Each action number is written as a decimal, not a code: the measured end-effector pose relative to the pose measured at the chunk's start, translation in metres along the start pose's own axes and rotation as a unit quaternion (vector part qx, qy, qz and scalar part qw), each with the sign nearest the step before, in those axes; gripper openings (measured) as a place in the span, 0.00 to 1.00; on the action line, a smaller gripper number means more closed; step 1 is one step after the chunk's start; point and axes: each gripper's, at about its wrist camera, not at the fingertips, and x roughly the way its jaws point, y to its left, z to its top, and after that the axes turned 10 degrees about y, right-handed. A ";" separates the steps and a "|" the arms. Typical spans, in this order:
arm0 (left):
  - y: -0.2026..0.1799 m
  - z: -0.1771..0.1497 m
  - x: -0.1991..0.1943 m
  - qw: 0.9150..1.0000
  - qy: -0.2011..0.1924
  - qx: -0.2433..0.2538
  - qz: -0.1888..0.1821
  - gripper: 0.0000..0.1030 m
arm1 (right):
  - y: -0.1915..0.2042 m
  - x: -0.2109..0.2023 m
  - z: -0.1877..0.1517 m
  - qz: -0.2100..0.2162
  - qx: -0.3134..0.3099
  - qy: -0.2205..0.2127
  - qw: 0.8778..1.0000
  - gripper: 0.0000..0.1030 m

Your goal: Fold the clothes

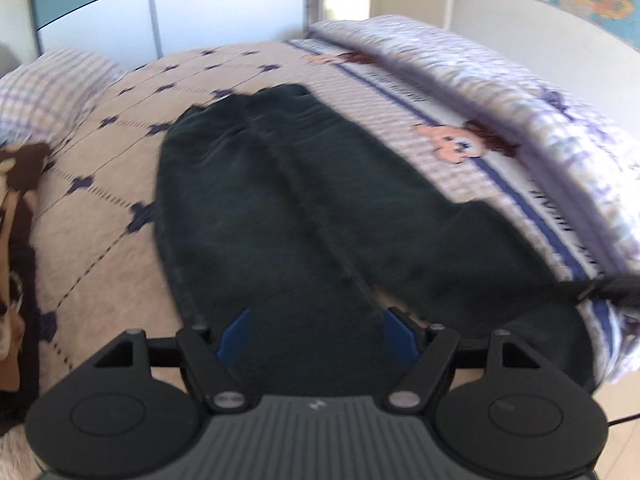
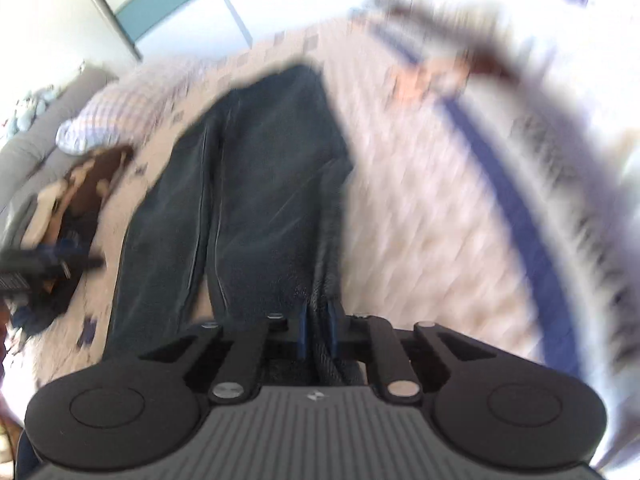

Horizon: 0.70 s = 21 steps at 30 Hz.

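Dark green trousers (image 1: 280,184) lie lengthwise on the bed, legs toward me, waist at the far end. My left gripper (image 1: 316,334) is open, its blue pads either side of the near end of the left trouser leg. My right gripper (image 2: 318,334) is shut on the hem edge of the other trouser leg (image 2: 328,240), with cloth bunched between the blue pads. The trousers also fill the middle of the right wrist view (image 2: 256,184). The right gripper shows at the right edge of the left wrist view (image 1: 616,286). Both views are motion-blurred.
The bed has a cream quilt with dark blue crosses (image 1: 92,200) and a striped blanket with cartoon figures (image 1: 460,144) on the right. A checked pillow (image 1: 44,92) and a brown-patterned garment (image 1: 16,208) lie at the left. Wardrobe doors (image 1: 160,8) stand behind.
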 end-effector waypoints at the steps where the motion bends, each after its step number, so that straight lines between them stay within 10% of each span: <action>1: 0.012 -0.002 0.008 1.000 0.005 -0.016 0.007 0.74 | 0.000 -0.014 0.010 -0.011 -0.004 -0.025 1.000 0.11; 8: 0.099 -0.012 0.070 0.978 0.032 -0.203 -0.040 0.82 | -0.010 -0.066 0.062 -0.056 -0.013 -0.086 0.995 0.11; 11: 0.090 -0.012 0.084 0.981 0.014 -0.190 -0.042 0.88 | -0.010 -0.070 0.083 -0.078 -0.035 -0.080 0.993 0.11; 15: 0.061 -0.001 0.082 0.992 0.021 -0.118 -0.040 0.08 | -0.010 -0.099 0.137 -0.098 -0.065 -0.122 0.986 0.11; 21: 0.020 0.027 0.036 0.994 0.000 -0.028 -0.102 0.08 | -0.006 -0.155 0.247 -0.206 -0.099 -0.233 0.945 0.00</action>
